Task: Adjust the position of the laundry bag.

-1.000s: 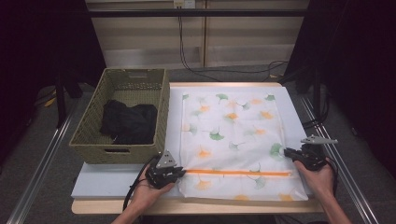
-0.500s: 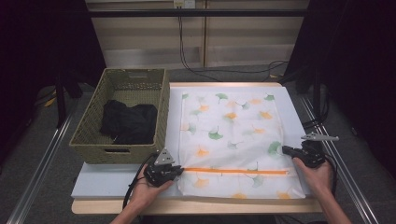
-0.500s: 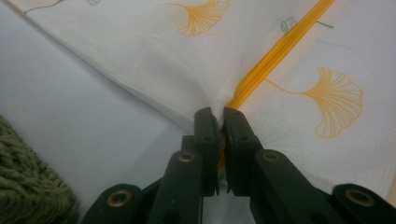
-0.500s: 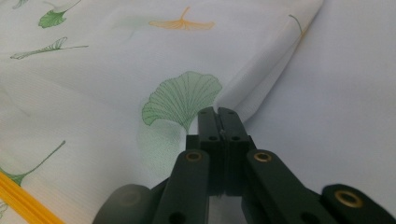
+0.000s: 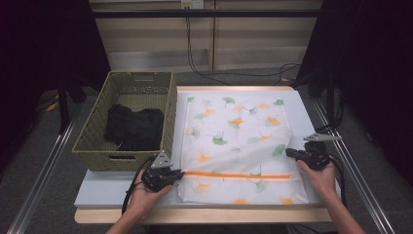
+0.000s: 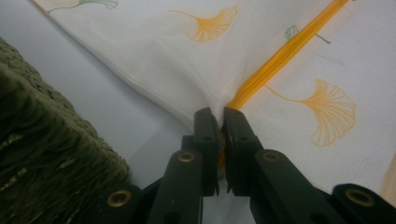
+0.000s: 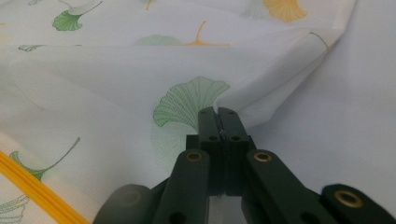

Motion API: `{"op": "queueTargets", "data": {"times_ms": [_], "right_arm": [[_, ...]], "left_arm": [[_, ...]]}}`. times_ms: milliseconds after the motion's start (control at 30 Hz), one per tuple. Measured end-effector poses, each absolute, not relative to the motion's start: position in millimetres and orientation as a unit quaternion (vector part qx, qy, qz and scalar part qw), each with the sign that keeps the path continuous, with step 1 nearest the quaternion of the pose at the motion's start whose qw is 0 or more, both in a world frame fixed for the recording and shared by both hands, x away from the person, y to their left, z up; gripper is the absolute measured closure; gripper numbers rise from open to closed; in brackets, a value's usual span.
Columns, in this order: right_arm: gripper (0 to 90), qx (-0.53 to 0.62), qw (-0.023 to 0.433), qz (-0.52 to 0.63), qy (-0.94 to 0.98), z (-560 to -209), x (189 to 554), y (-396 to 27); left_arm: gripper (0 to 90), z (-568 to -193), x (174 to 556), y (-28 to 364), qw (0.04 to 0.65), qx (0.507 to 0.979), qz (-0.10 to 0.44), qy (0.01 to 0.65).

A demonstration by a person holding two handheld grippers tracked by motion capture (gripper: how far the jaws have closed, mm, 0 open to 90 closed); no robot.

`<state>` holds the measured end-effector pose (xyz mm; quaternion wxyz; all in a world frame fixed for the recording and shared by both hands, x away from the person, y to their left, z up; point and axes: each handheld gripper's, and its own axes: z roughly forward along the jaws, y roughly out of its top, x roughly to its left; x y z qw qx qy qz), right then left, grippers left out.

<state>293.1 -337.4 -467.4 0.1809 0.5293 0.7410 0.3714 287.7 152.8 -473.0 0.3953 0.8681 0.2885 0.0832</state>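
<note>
A thin white cloth (image 5: 236, 141) with a fine ribbed weave and ginkgo-leaf print lies on the table (image 5: 97, 192) beside a woven basket (image 5: 97, 146), its orange zipper (image 5: 238, 175) running left to right. The left gripper (image 5: 179, 173) is clamped on the zipper's left end. The right gripper (image 5: 288, 153) pinches the cloth's right edge, lifting a fold.

A rectangular olive-green woven basket (image 5: 127, 122) stands on the pale table (image 5: 97, 192). Inside the basket lies a crumpled black cloth (image 5: 134, 127). Black cables (image 5: 195, 53) hang behind the basket.

Black tongs (image 6: 215, 116), brass screws, trailing cables
</note>
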Motion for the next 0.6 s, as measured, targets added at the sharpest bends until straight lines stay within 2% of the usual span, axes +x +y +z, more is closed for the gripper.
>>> {"op": "queueTargets", "data": {"times_ms": [600], "right_arm": [[89.8, 0.514, 0.174, 0.369, 0.754, -463, 312, -316]], "left_arm": [[84.6, -472, 286, 168, 0.387, 0.867, 0.085, 0.301]]}}
